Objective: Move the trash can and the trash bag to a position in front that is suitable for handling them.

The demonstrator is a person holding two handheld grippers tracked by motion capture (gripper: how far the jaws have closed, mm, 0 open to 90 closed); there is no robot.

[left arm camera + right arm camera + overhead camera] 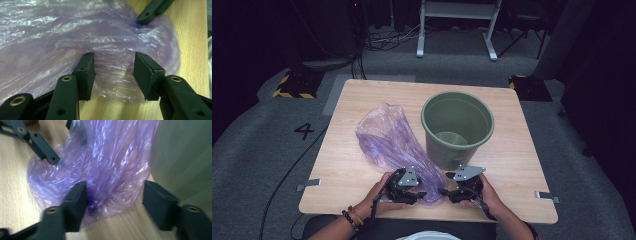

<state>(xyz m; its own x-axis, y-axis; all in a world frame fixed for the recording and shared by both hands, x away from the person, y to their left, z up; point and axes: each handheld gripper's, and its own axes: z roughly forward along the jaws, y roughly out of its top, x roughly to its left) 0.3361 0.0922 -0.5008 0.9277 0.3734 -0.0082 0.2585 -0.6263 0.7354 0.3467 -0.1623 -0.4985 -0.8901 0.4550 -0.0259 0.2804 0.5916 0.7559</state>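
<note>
A crumpled, see-through purple plastic bag point(392, 140) lies slanted across the wooden table point(362, 95), its near end between my two grippers. The left gripper point(423, 194) comes at that end from the left. In the left gripper view its jaws point(113, 72) stand apart over the bag point(75, 37), and the pads do not press on it. From the right comes the right gripper point(443, 191). Its jaws point(115, 200) are apart, with bag film point(107, 157) bulging between them. A green bucket point(457, 127) stands upright just right of the bag.
The bucket wall point(185, 157) rises close beside the right gripper. The table's front edge point(427, 215) runs just under both hands. Beyond the table, a white metal frame point(457, 20), cables and yellow-black striped bases point(292, 85) sit on the grey floor.
</note>
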